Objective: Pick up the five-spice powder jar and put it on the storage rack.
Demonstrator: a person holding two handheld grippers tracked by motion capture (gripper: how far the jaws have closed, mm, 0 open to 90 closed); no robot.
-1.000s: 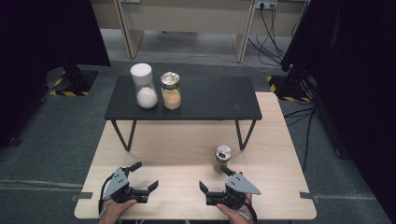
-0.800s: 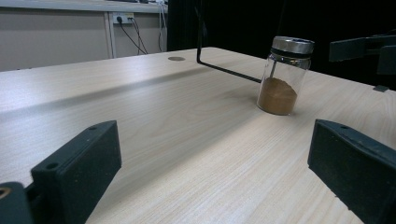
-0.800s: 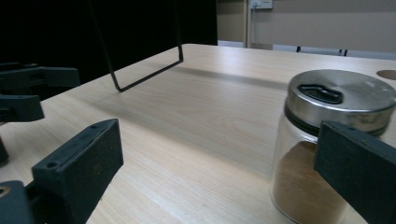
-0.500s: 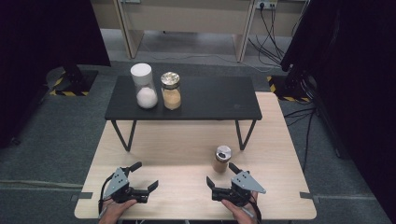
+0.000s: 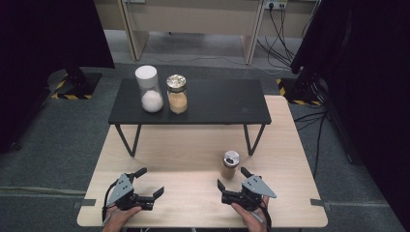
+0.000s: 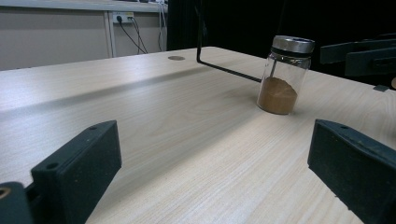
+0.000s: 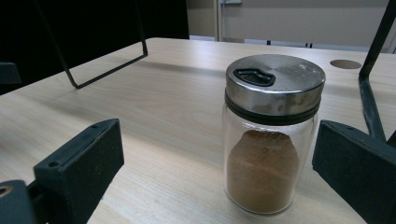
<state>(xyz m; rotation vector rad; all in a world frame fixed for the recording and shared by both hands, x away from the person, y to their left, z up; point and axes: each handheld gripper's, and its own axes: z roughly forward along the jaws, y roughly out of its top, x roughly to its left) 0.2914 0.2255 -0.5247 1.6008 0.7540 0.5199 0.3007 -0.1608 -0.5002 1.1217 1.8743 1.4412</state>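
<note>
A small glass spice jar (image 5: 230,164) with a steel lid and brown powder stands on the light wooden table (image 5: 183,154), right of centre. My right gripper (image 5: 232,177) is open just in front of it. In the right gripper view the jar (image 7: 271,140) stands upright between the jaws, nearer the right one, and touches neither. My left gripper (image 5: 151,181) rests open near the front left edge, holding nothing. In the left gripper view (image 6: 215,154) the jar (image 6: 282,77) stands farther off at the right, with the right gripper's jaws (image 6: 359,56) beside it.
A low black table (image 5: 217,104) on thin metal legs stands across the back of the wooden table. On its left end are a white-lidded jar of white powder (image 5: 149,89) and a jar of tan powder (image 5: 177,94). One black leg (image 5: 251,140) stands just behind the spice jar.
My right gripper has moved forward and turned toward the spice jar, so its jaws now flank it. The left gripper has stayed put.
</note>
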